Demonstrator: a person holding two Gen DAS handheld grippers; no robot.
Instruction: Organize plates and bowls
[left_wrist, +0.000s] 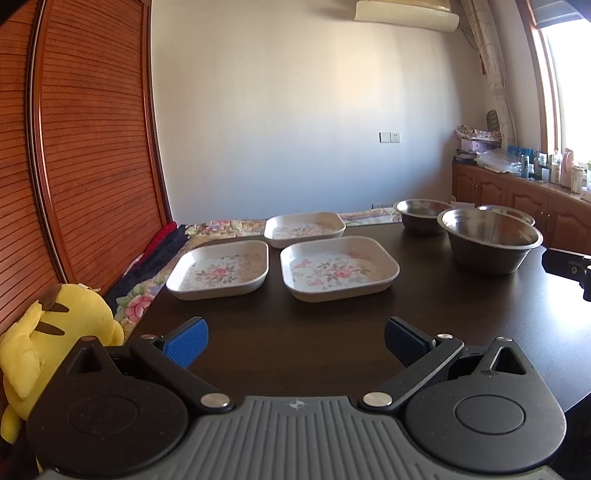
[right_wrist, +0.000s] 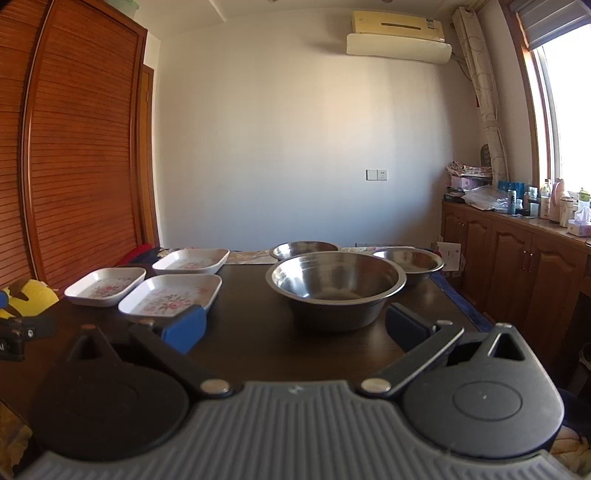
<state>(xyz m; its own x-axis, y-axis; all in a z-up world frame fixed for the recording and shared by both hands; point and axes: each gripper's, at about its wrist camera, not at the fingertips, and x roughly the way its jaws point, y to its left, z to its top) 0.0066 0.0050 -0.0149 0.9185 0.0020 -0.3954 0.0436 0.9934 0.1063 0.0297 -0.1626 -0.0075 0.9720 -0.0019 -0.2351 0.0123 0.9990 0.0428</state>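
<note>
Three square floral plates lie on the dark table (left_wrist: 295, 332): a left plate (left_wrist: 219, 269), a nearer right plate (left_wrist: 339, 267) and a far plate (left_wrist: 304, 229). Three steel bowls stand to their right: a big near bowl (left_wrist: 490, 238), a far left bowl (left_wrist: 423, 215) and a far right bowl (left_wrist: 506, 213). My left gripper (left_wrist: 295, 341) is open, short of the plates, holding nothing. My right gripper (right_wrist: 295, 326) is open just before the big bowl (right_wrist: 335, 286), empty. The plates (right_wrist: 170, 295) sit left of it.
A wooden slatted wardrobe (left_wrist: 81, 147) stands on the left with a yellow plush toy (left_wrist: 55, 332) and floral bedding (left_wrist: 136, 299) beside the table. Wooden cabinets (right_wrist: 517, 266) with bottles line the right wall under the window. The right gripper's body (left_wrist: 569, 266) shows at the left view's edge.
</note>
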